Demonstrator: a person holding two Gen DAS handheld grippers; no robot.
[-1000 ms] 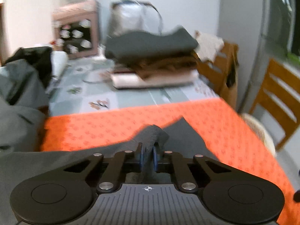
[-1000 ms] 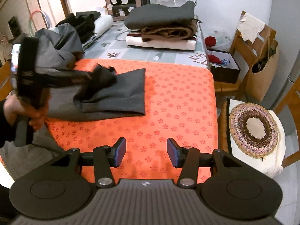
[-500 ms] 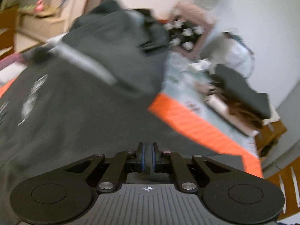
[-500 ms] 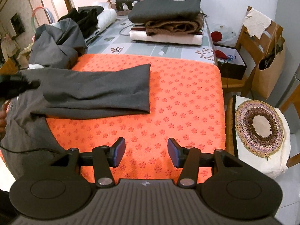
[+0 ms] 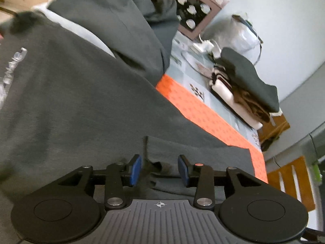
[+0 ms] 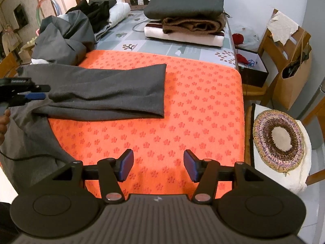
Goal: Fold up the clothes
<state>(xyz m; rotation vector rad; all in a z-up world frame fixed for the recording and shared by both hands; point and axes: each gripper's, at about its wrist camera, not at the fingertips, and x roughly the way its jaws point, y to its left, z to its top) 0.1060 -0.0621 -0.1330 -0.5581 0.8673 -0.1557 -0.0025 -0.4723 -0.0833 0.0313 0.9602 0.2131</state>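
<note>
Left wrist view: the left tool (image 5: pixel 159 169) sat low in the frame with its jaws spread, gripping nothing, a wrinkle of the dark grey sweatshirt (image 5: pixel 81 109) right between the blue pads. The sweatshirt filled most of the left side.

Right wrist view: the right tool (image 6: pixel 158 166) was wide open too, hovering over the orange mat (image 6: pixel 182 111) on the counter (image 6: pixel 182 50). The sleeve lay left of center, folded clothes stack (image 6: pixel 184 22) up top.

Left gripper (image 5: pixel 159 169) has opened — grey sleeve (image 6: pixel 105 93) released, lying flat.
</note>
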